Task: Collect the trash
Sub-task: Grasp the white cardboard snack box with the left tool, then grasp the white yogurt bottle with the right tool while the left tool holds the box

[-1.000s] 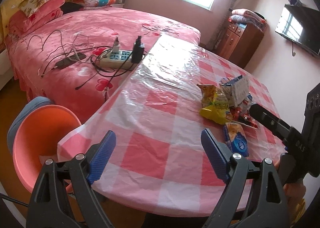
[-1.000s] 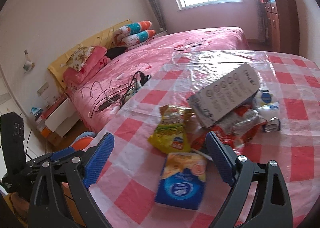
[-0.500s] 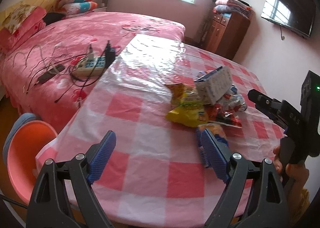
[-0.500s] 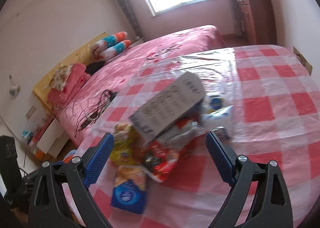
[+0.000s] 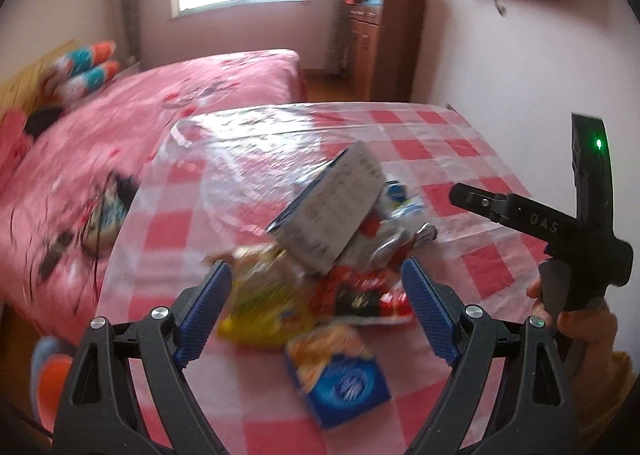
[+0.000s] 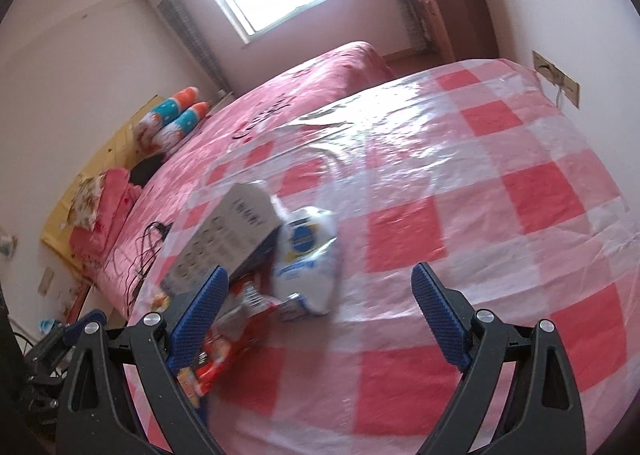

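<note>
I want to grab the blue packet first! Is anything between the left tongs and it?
Nothing visible blocks it. The blue packet lies on the table just ahead of the open left tongs, at the near edge of the trash pile, uncovered.

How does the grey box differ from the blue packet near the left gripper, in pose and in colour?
The grey box leans tilted on top of the wrappers; the blue packet lies flat on the table, apart from the heap. The grey box is pale with dark print; the blue packet is blue and orange. Neither is gripped.
</note>
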`<state>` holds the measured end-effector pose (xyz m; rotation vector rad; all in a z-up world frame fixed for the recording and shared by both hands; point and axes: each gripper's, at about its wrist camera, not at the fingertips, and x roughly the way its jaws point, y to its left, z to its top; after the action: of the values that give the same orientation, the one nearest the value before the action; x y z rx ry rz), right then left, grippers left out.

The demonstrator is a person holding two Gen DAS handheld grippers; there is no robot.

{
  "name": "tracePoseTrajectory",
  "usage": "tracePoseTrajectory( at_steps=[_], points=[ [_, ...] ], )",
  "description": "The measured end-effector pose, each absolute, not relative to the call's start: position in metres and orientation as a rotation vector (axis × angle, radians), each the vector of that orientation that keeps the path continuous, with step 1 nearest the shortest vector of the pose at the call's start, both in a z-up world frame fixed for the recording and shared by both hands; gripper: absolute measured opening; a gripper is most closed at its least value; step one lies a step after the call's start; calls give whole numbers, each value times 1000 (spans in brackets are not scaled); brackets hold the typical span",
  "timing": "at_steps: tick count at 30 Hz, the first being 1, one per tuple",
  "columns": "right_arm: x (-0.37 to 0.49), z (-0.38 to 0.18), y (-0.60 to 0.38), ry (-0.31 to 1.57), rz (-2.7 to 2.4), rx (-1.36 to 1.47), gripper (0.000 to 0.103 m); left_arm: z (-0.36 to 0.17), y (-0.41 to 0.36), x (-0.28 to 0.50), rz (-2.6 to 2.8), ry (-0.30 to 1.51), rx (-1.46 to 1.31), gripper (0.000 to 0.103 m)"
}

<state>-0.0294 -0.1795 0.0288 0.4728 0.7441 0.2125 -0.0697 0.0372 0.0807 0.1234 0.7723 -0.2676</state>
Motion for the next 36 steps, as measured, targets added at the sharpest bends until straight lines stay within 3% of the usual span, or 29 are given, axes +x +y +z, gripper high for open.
tracePoseTrajectory(
  at_steps=[10,21,24,36],
  points=[
    [-15,24,-202,750,208,542,92,58,-11,-17,-212,801,380,87],
    [-2,22,-197,772,213,516,92,36,-20,21,-185,856,415,86],
    [1,21,-192,780,217,503,92,34,-20,26,-190,861,386,78],
    [9,16,-163,832,233,394,90,35,-12,22,-168,859,276,69]
  ],
)
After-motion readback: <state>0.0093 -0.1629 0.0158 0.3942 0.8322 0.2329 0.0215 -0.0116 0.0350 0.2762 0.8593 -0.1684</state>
